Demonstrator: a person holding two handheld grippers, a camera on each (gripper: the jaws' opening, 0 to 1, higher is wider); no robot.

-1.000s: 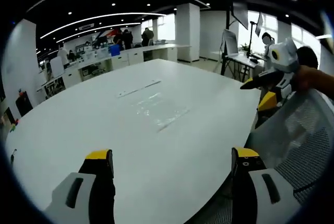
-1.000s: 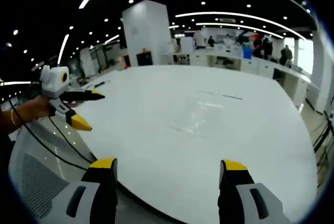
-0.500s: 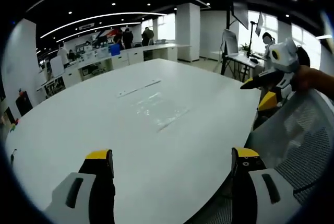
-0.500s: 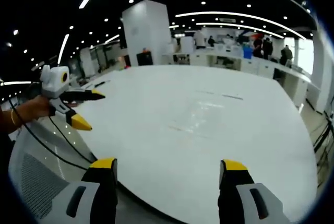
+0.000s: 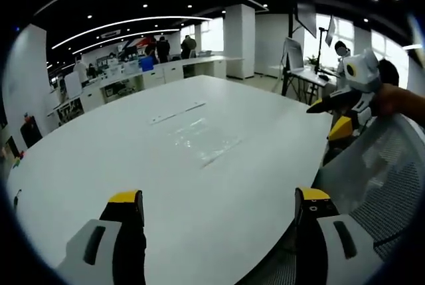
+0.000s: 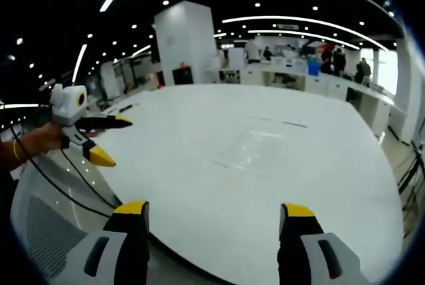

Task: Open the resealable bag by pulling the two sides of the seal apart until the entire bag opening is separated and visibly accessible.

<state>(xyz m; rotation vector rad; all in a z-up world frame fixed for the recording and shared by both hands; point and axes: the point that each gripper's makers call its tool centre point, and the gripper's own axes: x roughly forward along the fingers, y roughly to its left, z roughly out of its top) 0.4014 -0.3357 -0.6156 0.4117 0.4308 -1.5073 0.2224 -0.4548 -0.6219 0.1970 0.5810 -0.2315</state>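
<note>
- While the clear bag lies flat out on the white surface, well ahead of us, we hold both grippers back at the near edge.
- Our left gripper has its yellow-tipped fingers spread wide, with nothing between them but bare surface.
- Our right gripper matches it: fingers wide apart, nothing held.
- From the right gripper view we catch the bag again, a faint glossy patch out in the middle of the surface, untouched and well apart from both grippers.
- A thin strip lies just beyond the bag; what it is we cannot tell.
- Off to the side in the left gripper view, the right gripper hangs in the air by the surface edge, a hand behind it, its black and yellow fingers parted.
- The right gripper view shows the left gripper likewise, held by a hand, fingers parted, a cable trailing down.
- A mesh chair back sits at the near edge beside us.
- People stand at counters far behind.
</note>
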